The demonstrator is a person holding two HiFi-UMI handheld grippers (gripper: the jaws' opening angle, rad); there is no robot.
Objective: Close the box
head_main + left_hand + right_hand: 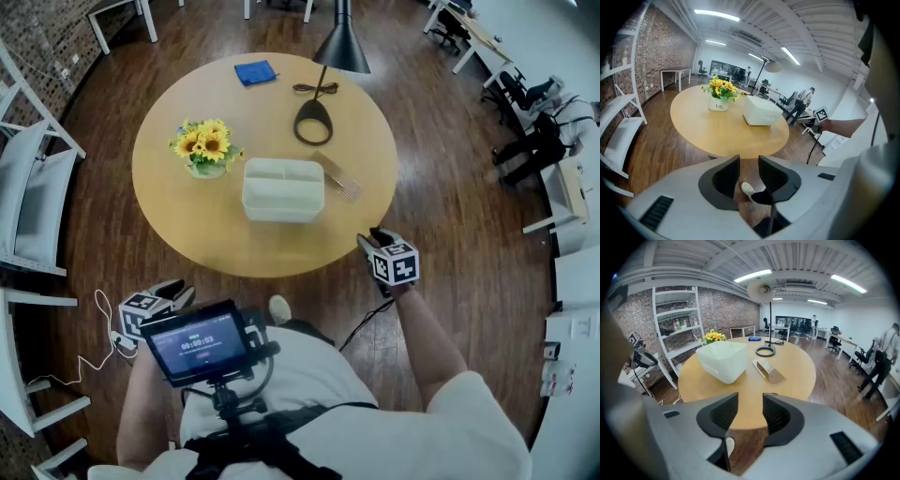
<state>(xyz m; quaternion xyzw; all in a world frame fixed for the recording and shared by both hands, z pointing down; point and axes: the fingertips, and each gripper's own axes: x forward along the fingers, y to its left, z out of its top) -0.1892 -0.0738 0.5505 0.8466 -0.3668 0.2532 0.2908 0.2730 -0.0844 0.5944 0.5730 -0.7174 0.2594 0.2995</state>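
A white open-topped box with dividers inside stands near the middle of the round wooden table. It also shows in the left gripper view and the right gripper view. A flat ribbed panel lies on the table just right of the box. My right gripper hovers at the table's near right edge, open and empty. My left gripper hangs low beside my body, off the table's near left edge, open, with only floor and a shoe seen between its jaws.
A vase of sunflowers stands left of the box. Behind it are a lamp's ring base under its black shade, and a blue cloth. White chairs stand left of the table, and a white cable lies on the floor.
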